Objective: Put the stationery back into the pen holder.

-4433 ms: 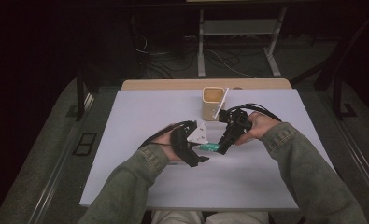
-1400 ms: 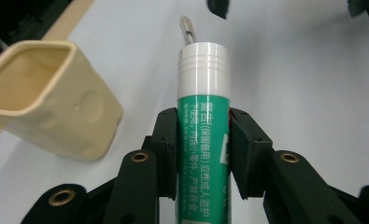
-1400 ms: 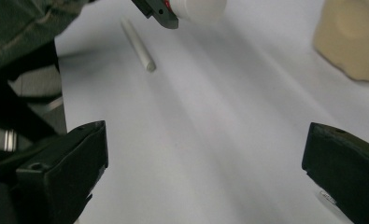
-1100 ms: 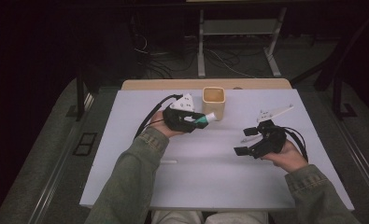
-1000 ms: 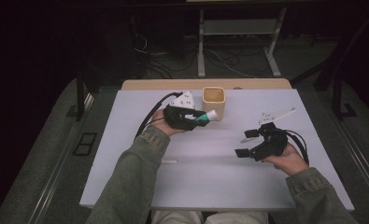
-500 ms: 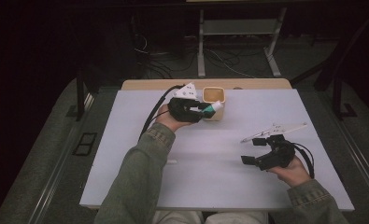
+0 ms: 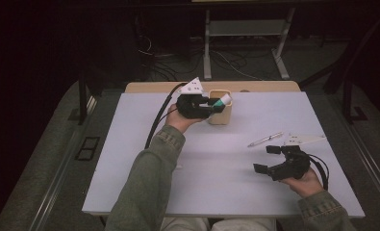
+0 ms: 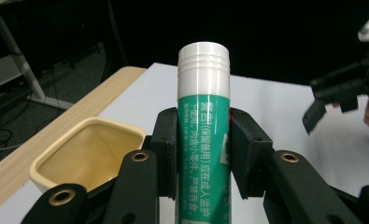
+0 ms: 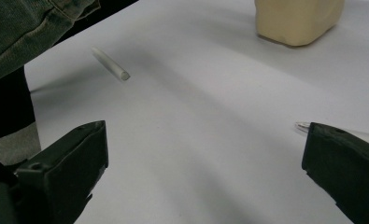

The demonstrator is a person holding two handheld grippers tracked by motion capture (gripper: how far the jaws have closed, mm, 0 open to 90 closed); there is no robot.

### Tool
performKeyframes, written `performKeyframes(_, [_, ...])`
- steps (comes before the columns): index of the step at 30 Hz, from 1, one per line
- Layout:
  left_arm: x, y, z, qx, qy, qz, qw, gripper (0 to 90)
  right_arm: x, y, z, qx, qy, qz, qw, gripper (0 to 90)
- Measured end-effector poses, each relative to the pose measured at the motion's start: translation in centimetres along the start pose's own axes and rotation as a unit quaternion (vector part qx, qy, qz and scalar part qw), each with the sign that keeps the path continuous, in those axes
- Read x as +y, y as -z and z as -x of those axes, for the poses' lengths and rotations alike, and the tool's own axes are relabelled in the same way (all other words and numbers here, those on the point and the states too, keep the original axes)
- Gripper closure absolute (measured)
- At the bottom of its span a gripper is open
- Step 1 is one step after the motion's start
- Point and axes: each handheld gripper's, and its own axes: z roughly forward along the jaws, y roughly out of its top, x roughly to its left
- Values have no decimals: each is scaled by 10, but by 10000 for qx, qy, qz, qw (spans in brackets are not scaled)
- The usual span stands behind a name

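Green glue stick (image 8: 203, 140) with white cap clamped between the jaws of the left gripper (image 7: 211, 107), held at the rim of a cream square cup (image 7: 221, 114) near the far edge of the white table (image 7: 130, 144); in the left gripper view the stick rises just beside the cup's open mouth; right gripper (image 7: 268, 159) rests low at the near right, jaws spread wide and holding nothing; a pen (image 7: 265, 139) lies just beyond it; a small white stick (image 9: 110, 63) lies apart beside the person's sleeve (image 7: 146, 183).
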Motion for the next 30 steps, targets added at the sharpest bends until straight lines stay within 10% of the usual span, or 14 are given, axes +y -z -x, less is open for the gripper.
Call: performKeyframes(30, [14,-42,-30,373,381,630,9966,646,-23,14,0,-140,-2,241,9996,1])
